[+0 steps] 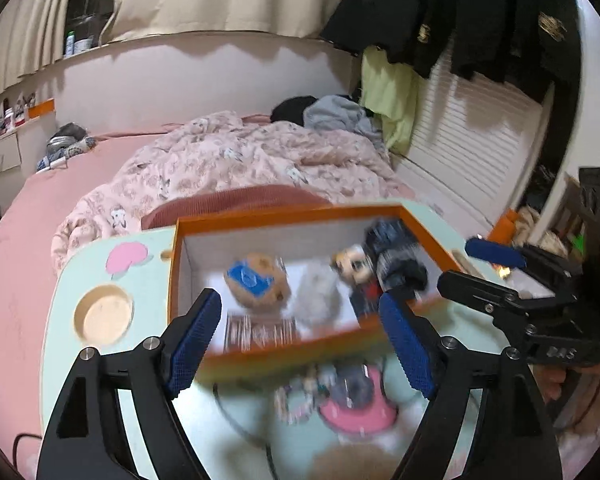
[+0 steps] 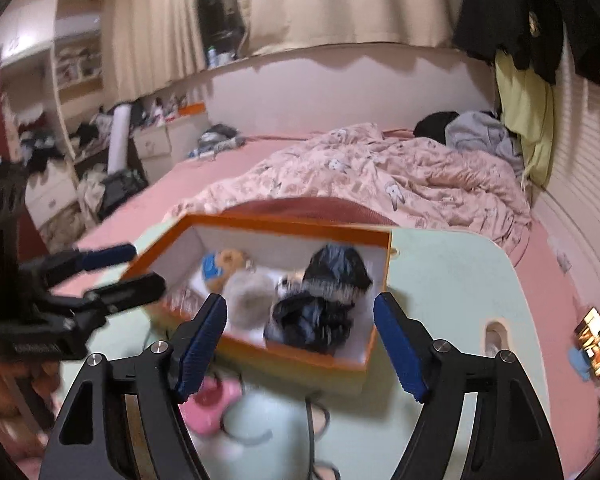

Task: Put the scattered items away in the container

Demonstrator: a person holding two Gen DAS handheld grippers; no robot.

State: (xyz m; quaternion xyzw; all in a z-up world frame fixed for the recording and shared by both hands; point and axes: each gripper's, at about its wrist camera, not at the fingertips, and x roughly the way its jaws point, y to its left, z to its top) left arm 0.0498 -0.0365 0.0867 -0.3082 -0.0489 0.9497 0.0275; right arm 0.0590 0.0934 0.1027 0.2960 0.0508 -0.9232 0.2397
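An orange-rimmed box stands on a pale green lap table. Inside lie a tan plush with a blue patch, a grey fluffy ball, a small doll face and dark bundled fabric. A pink item and a dark cable lie on the table in front of the box. My left gripper is open and empty above the box's near edge. My right gripper is open and empty, also before the box.
The table sits on a pink bed with a rumpled floral duvet. Clothes hang at the right. Drawers and cluttered shelves stand at the left. A round cup recess is in the table's left part.
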